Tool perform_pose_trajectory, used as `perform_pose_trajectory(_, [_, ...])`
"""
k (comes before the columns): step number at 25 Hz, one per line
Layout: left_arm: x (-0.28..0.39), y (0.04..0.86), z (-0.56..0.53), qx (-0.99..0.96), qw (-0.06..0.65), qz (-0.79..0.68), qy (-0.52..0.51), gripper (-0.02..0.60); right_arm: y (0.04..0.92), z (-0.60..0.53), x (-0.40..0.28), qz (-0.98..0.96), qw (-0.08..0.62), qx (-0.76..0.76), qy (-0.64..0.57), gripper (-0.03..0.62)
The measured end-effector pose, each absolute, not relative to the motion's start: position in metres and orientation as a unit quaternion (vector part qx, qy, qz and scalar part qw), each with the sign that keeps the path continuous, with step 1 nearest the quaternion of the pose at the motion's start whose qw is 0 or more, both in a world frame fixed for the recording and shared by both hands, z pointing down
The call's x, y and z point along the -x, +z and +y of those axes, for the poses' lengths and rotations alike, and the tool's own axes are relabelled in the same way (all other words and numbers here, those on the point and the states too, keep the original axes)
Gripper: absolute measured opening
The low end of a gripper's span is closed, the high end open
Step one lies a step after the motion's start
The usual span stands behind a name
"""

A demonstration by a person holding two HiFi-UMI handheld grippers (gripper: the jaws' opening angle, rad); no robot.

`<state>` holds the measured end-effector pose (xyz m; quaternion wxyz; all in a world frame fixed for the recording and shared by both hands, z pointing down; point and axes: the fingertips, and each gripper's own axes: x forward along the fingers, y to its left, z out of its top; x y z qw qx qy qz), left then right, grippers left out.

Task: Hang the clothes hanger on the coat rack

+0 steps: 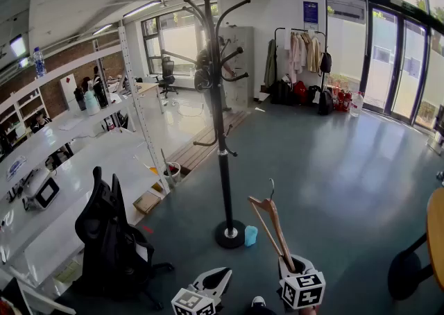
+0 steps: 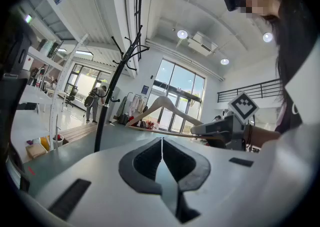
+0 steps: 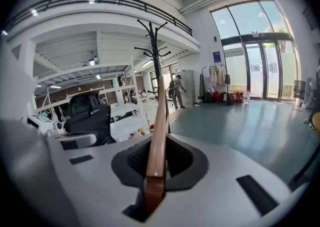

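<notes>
A tall black coat rack [image 1: 220, 98] with curved hooks stands on a round base in the middle of the grey floor. My right gripper [image 1: 295, 265] is low in the head view, shut on one end of a wooden clothes hanger [image 1: 272, 227]. The hanger rises up and to the left, with its metal hook on top, short of the rack. In the right gripper view the hanger [image 3: 159, 136] runs out between the pads towards the coat rack [image 3: 156, 46]. My left gripper [image 1: 215, 280] is beside it on the left, shut and empty. The left gripper view shows the hanger [image 2: 165, 106].
A black office chair [image 1: 111, 237] and white shelving [image 1: 62, 147] fill the left side. A small blue object [image 1: 250, 236] lies by the rack's base. A round wooden table [image 1: 437, 237] is at the right edge. A clothes rail [image 1: 298, 57] stands far back by the glass doors.
</notes>
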<state>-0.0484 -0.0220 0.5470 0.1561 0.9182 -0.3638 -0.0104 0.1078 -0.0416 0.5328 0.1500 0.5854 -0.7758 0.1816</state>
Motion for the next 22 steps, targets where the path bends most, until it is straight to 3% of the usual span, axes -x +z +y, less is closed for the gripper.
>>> perform_pose_trajectory(8, [0.051, 0.552, -0.057, -0.913, 0.167, -0.372, -0.009, 0.006, 0.509, -0.1, -0.116, -0.776, 0.133, -0.594, 0.162, 0.046])
perform_pose_trajectory(22, [0.022, 0.53, -0.208, -0.898, 0.151, -0.413, -0.029, 0.006, 0.469, -0.271, -0.156, -0.795, 0.12, -0.579, 0.132, 0.046])
